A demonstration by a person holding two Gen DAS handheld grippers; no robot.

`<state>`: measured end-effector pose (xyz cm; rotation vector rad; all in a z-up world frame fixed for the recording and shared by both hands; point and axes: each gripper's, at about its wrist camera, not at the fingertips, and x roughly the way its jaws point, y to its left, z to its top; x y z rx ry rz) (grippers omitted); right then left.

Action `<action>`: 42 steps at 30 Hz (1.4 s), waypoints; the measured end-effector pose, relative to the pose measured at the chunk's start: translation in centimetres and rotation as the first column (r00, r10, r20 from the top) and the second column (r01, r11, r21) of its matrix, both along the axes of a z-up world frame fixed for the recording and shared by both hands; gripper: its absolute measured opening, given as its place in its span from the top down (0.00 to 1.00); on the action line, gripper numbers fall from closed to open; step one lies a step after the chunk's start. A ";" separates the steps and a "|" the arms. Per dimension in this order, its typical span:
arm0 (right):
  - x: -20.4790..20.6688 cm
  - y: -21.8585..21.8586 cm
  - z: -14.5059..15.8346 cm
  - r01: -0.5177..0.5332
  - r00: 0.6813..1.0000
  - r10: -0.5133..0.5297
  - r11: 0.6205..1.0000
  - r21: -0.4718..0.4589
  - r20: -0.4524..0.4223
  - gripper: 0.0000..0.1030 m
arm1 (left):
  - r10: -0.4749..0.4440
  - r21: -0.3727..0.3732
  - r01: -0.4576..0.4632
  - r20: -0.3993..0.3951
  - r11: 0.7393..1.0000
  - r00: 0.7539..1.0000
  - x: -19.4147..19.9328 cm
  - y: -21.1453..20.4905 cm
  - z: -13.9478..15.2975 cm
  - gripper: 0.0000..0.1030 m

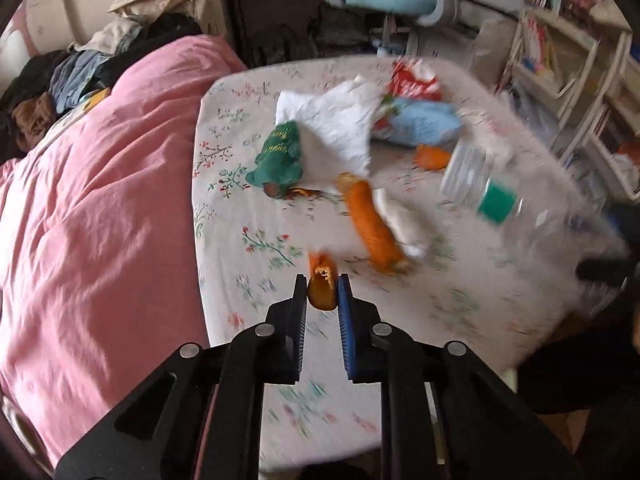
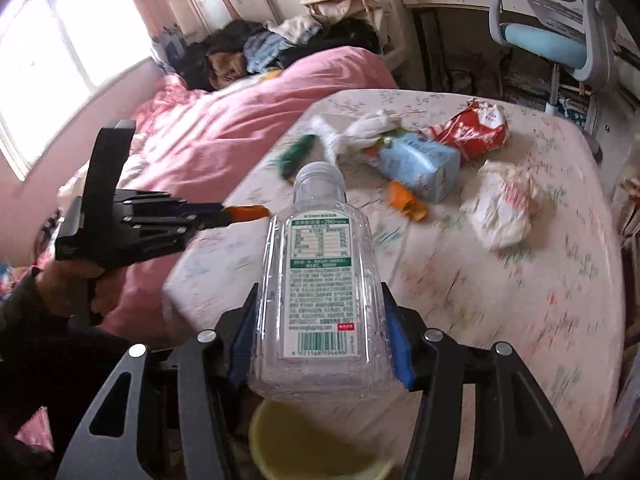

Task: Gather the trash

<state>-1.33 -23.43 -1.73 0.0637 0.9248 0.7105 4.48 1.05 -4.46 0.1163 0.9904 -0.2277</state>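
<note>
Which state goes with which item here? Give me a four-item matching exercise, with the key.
Items:
1. clear plastic bottle
2. small orange peel piece
3. red snack bag
4. yellow bin

States:
A. pinched in the left tool
B. lying crumpled at the far side of the table
C. below the held bottle at the near edge
D. clamped in the right tool, no cap on

Pairs: 1-D, 2-A, 3-B, 4-C
</note>
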 end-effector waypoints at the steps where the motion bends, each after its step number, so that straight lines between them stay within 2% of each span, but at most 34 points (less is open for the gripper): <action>1: -0.8 0.1 0.0 -0.013 1.000 0.013 1.000 0.005 -0.007 0.47 | -0.002 -0.031 0.003 0.007 1.000 1.000 -1.1 0.0 0.5 0.86; 4: -4.2 0.3 -0.7 -0.070 0.997 0.070 0.998 0.005 -0.034 0.47 | -0.005 -0.076 0.006 0.016 0.997 1.000 -3.4 -0.2 1.2 0.86; 9: -8.1 2.2 -2.6 -0.201 0.977 0.195 0.977 -0.069 -0.088 0.47 | -0.022 -0.105 0.023 0.007 0.994 1.000 -6.8 -1.1 1.0 0.86; 15: -9.1 5.7 -7.7 -0.291 0.952 0.247 0.914 -0.284 -0.182 0.47 | -0.022 -0.253 0.015 -0.027 0.967 0.999 -9.3 -0.5 0.9 0.87; 18: -8.3 6.7 -10.1 -0.273 0.954 0.207 0.901 -0.338 -0.219 0.46 | -0.046 -0.269 0.032 -0.046 0.963 0.998 -10.6 -1.2 0.3 0.87; 21: -7.6 6.3 -9.9 -0.219 0.968 0.161 0.916 -0.335 -0.191 0.39 | -0.084 -0.263 0.062 -0.073 0.963 0.994 -11.9 -2.7 -0.6 0.87; 24: -6.9 4.6 -7.8 -0.111 0.992 0.086 0.950 -0.291 -0.098 0.34 | -0.133 -0.242 0.103 -0.112 0.965 0.985 -13.1 -4.7 -2.0 0.87; 27: -6.4 1.9 -5.4 0.059 0.998 -0.056 0.973 -0.222 0.021 0.28 | -0.183 -0.194 0.152 -0.156 0.969 0.971 -13.7 -6.8 -3.4 0.86; 29: -5.9 -0.3 -3.9 0.182 0.982 -0.169 0.971 -0.158 0.088 0.21 | -0.204 -0.145 0.182 -0.160 0.973 0.966 -14.2 -8.0 -4.0 0.83; 30: -5.8 -1.1 -3.4 0.225 0.971 -0.212 0.965 -0.131 0.105 0.19 | -0.204 -0.132 0.185 -0.152 0.974 0.967 -14.4 -8.3 -4.1 0.76; 31: -5.6 -1.7 -3.2 0.267 0.960 -0.255 0.958 -0.105 0.118 0.16 | -0.199 -0.119 0.183 -0.140 0.976 0.970 -14.5 -8.5 -4.1 0.62; 33: -5.2 -2.6 -2.4 0.332 0.939 -0.324 0.942 -0.057 0.120 0.15 | -0.161 -0.069 0.155 -0.077 0.985 0.984 -14.9 -8.7 -3.5 0.43; 34: -5.0 -3.1 -2.5 0.351 0.931 -0.345 0.935 -0.042 0.117 0.15 | -0.143 -0.054 0.140 -0.050 0.989 0.989 -14.9 -8.5 -3.1 0.37; 38: -4.3 -3.4 -0.7 0.392 0.910 -0.386 0.920 -0.012 0.152 0.14 | -0.003 -0.015 0.005 0.088 1.000 0.996 -14.9 -6.7 -1.0 0.23; 42: -3.9 -3.1 2.5 0.407 0.880 -0.397 0.913 0.019 0.259 0.11 | 0.171 -0.084 -0.159 0.167 0.984 0.971 -13.9 -3.6 1.1 0.13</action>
